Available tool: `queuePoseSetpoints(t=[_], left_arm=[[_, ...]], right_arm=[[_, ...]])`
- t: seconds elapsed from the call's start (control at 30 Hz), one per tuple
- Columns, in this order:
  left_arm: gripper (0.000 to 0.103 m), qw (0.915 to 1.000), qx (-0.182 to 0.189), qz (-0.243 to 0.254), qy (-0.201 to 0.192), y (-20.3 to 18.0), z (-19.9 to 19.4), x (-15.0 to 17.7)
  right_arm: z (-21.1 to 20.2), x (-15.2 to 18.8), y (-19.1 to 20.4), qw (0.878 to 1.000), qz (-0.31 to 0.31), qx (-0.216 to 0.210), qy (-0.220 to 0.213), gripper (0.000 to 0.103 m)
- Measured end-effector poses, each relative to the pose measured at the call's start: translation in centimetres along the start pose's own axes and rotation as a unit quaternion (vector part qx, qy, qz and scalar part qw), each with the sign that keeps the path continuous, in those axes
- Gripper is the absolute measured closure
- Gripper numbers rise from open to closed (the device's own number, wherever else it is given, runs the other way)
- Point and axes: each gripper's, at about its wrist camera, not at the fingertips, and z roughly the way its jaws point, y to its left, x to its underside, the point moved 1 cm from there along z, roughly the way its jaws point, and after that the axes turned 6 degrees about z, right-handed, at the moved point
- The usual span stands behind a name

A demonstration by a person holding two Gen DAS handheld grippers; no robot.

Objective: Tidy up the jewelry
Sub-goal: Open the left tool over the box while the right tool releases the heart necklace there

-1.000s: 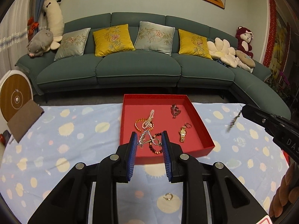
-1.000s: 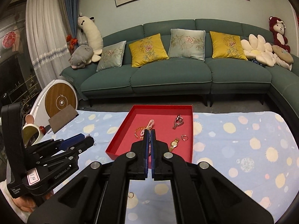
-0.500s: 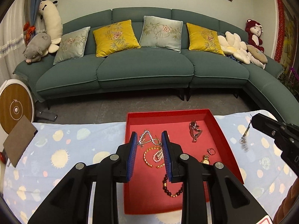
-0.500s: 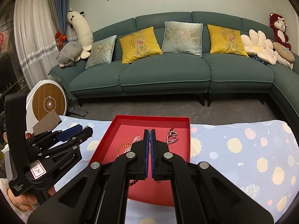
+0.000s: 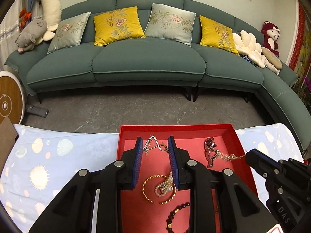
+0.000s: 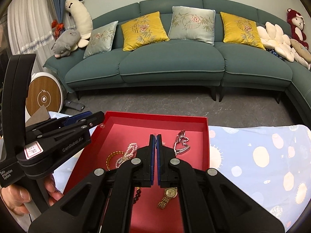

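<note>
A red tray (image 5: pixel 241 149) (image 6: pixel 206 141) sits on a blue patterned cloth. My left gripper (image 5: pixel 155 143) is over the tray with its jaws apart; a silver chain necklace (image 5: pixel 153 145) hangs between its fingertips, which do not clamp it. My right gripper (image 6: pixel 156 136) (image 5: pixel 252 155) is shut on a thin gold chain (image 5: pixel 231 156) that dangles over the tray's right side. In the tray lie a silver watch (image 5: pixel 210 151) (image 6: pixel 180 143), a gold bangle with pearls (image 5: pixel 161 188) (image 6: pixel 124 155), a dark bead bracelet (image 5: pixel 175 215) and a gold watch (image 6: pixel 168 196).
The table's far edge runs just behind the tray, with grey floor and a green sofa (image 5: pixel 147 58) beyond. A brown card (image 5: pixel 5 136) lies at the table's left end. The person's hand (image 6: pixel 21 196) holds the left gripper's handle.
Both grippers have moved forward over the tray, toward its far end. The right gripper has carried the gold chain in over the tray's right side. The silver necklace stays hanging between the left fingertips.
</note>
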Motion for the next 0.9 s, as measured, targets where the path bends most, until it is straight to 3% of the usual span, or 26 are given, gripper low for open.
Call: queuePoseSetpoints(t=[0.37,0.43,0.53,0.63,0.73,0.8,0.9], left_arm=[[0.078,0.9994,0.023,-0.016,0.023,0.1,2.7,-0.2],[0.066,0.9992,0.018,-0.018,0.030,0.1,3.0,-0.1],[0.058,0.9989,0.022,-0.029,0.030,0.5,3.1,-0.2],[0.056,0.9982,0.028,-0.044,0.030,1.0,2.9,-0.3],[0.056,0.9987,0.016,-0.048,0.010,1.5,1.2,-0.4],[0.056,0.9988,0.010,-0.048,-0.003,1.9,-0.8,-0.3],[0.056,0.9988,0.001,-0.042,-0.026,2.3,-5.0,0.4]], right_arm=[[2.3,0.6,-0.2,1.000,0.002,-0.005,0.020,0.102],[2.5,0.7,-0.3,1.000,0.004,-0.003,0.021,0.101],[2.8,0.8,-0.3,1.000,0.007,-0.007,0.022,0.099],[2.5,0.9,-0.5,1.000,0.010,-0.010,0.018,0.098],[1.3,0.8,-0.7,1.000,0.016,-0.011,0.010,0.097],[-0.4,0.8,-0.9,1.000,0.017,-0.012,0.000,0.085],[-4.4,1.1,-1.0,1.000,0.006,0.000,-0.027,0.080]])
